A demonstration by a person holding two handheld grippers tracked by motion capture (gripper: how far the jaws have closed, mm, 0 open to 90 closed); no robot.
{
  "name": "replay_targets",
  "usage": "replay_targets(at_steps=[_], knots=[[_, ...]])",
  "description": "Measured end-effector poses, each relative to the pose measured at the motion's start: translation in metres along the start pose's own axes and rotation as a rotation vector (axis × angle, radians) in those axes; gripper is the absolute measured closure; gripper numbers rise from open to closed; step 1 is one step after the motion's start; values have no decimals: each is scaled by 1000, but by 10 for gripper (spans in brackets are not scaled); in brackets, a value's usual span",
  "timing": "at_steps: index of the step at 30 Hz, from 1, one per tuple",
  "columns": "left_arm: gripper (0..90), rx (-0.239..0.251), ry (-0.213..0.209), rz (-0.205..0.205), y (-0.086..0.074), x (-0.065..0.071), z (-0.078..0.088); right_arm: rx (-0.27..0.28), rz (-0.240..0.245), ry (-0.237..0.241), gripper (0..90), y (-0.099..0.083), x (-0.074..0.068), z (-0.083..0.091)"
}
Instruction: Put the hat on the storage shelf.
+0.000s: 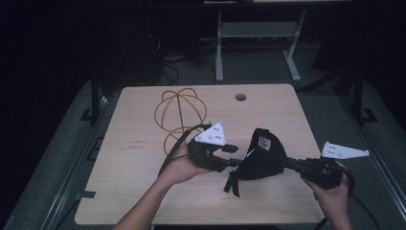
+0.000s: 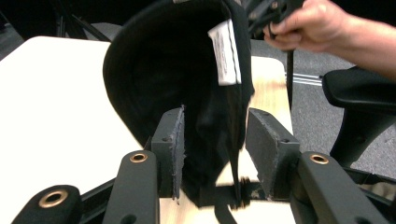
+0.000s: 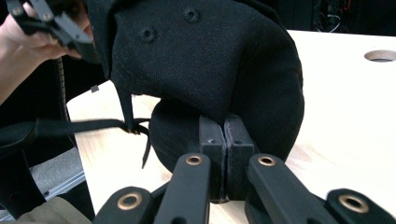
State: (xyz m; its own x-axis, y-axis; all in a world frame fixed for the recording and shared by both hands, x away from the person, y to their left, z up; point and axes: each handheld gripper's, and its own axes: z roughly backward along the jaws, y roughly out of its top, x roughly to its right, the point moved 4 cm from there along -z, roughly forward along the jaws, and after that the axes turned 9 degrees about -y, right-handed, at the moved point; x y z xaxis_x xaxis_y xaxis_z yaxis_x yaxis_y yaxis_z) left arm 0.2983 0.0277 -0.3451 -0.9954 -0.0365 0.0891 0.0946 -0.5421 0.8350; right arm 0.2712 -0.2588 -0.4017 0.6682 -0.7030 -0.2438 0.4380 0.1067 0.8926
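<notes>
A black cap is held up just above the wooden table, between both hands. My right gripper is shut on the cap's edge; in the right gripper view its jaws pinch the black cloth. My left gripper reaches the cap from the left. In the left gripper view its jaws stand apart, with the cap's open back and a hanging strap between them. A white label shows inside the cap. The strap dangles loose.
An orange wire dome frame lies on the table behind my left hand. A round hole sits near the far edge. A black chair stands off the table's side. Metal desk legs stand beyond.
</notes>
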Motion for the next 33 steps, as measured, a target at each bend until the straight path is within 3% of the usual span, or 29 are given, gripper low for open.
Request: replay_targets(at_steps=[9,14,21,33], knots=[[565,-12,22,4,-24,2,6,-33,-24,0,887,14,1,-3],[560,-2,38,30,-41,2,11,-46,-37,7,887,22,2,-4],[549,-33,54,46,-61,3,13,-70,-58,23,886,33,3,-8],[512,-38,61,74,-92,5,10,-82,-43,22,886,65,1,-12]])
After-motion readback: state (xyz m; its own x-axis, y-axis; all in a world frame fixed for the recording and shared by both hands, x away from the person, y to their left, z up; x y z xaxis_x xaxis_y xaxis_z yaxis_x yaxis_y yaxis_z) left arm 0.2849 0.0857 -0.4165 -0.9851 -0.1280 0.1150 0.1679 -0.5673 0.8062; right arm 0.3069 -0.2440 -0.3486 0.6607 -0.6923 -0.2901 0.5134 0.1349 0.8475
